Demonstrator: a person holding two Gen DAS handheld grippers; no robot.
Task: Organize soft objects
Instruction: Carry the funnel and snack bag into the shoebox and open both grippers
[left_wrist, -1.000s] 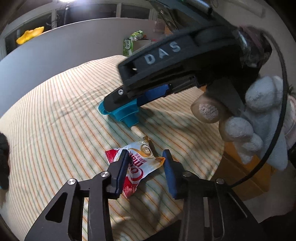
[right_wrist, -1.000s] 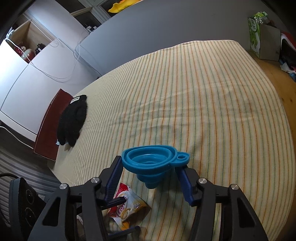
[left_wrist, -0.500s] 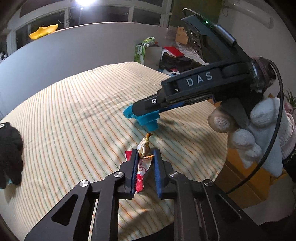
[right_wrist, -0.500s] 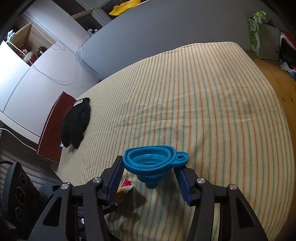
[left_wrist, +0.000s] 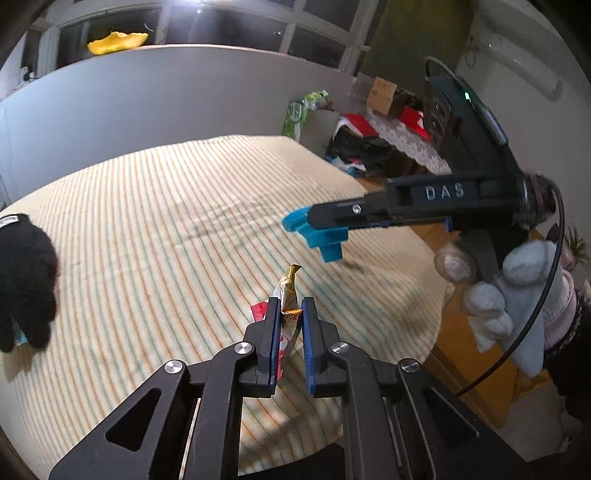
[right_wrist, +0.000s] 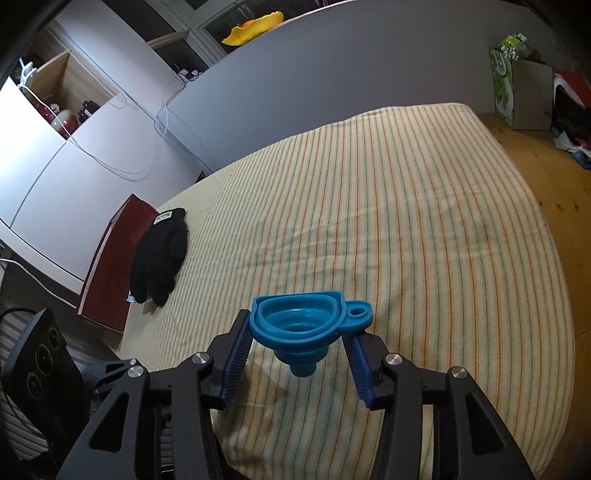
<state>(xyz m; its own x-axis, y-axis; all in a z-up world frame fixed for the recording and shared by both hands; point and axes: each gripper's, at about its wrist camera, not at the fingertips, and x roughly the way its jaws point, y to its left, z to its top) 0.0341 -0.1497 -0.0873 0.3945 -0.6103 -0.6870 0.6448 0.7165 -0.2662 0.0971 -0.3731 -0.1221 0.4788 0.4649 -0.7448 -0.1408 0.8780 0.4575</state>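
Note:
My left gripper (left_wrist: 290, 314) is shut on a red, white and gold snack packet (left_wrist: 289, 295) and holds it above the striped cloth (left_wrist: 155, 229). My right gripper (right_wrist: 295, 332) is shut on a blue collapsible funnel (right_wrist: 301, 326), held upright above the cloth; the gripper also shows in the left wrist view (left_wrist: 332, 218) with the funnel (left_wrist: 317, 236). A black knit glove (right_wrist: 160, 254) lies at the cloth's left edge and also shows in the left wrist view (left_wrist: 26, 273).
The striped cloth (right_wrist: 406, 206) covers a round table. A dark red box (right_wrist: 110, 258) stands by the table's left side. A green carton (right_wrist: 506, 85) and piled clothes (left_wrist: 369, 144) lie on the wooden floor beyond. A grey partition (left_wrist: 147, 103) runs behind.
My left gripper closed on the snack packet and lifted it off the cloth. My right gripper rose and moved away with the funnel.

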